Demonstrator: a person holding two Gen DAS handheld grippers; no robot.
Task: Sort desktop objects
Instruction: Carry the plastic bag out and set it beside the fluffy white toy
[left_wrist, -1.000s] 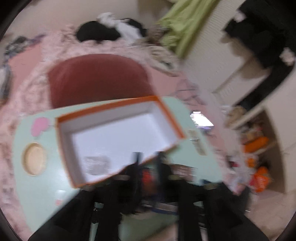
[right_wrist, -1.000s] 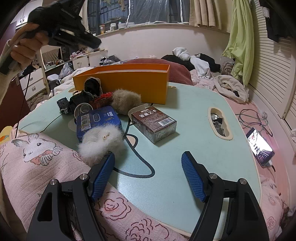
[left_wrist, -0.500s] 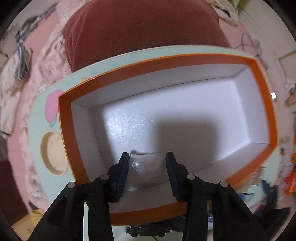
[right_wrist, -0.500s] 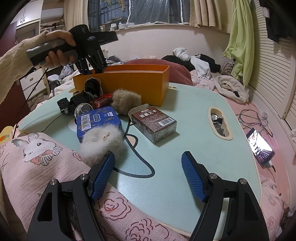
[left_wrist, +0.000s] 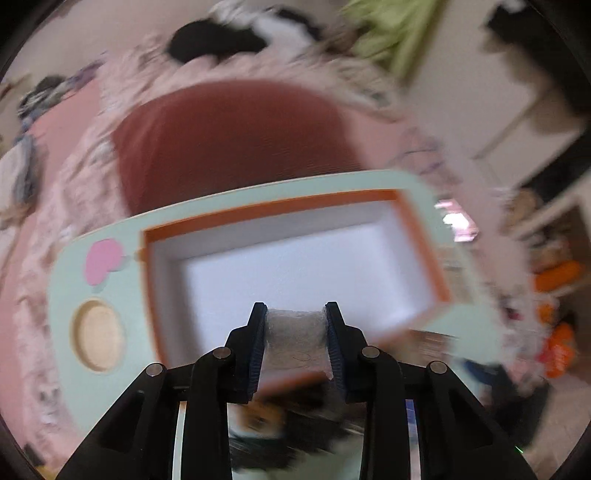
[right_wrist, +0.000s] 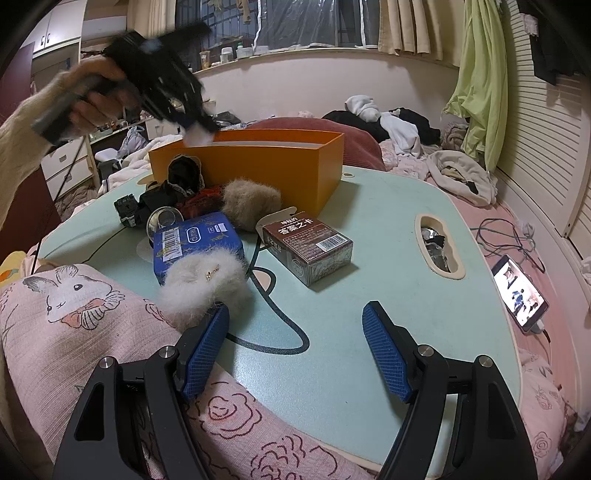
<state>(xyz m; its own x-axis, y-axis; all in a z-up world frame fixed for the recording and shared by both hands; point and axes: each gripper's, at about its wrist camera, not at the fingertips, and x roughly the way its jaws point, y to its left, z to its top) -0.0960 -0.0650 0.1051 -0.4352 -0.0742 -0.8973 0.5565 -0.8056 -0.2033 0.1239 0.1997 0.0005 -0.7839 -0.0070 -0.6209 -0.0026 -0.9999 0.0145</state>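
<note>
Surface: pale green table (right_wrist: 369, 229) in a cluttered bedroom, a pink patterned cloth (right_wrist: 110, 332) over its near edge.
Box: orange box (right_wrist: 258, 162), white inside, stands at the table's far side.
Left gripper: left gripper (left_wrist: 296, 332) is raised above the box's near left corner; jaws closing, pads pressed on a small clear plastic packet (left_wrist: 297, 339).
Right gripper: right gripper (right_wrist: 295, 343) hovers low over the table, jaws wide apart, nothing between them.
Loose items: blue tin (right_wrist: 195, 240), brown card box (right_wrist: 306, 243), white fluffy hair clip (right_wrist: 207, 284) and tan pompom (right_wrist: 251, 203) lie in front of the box.
</note>
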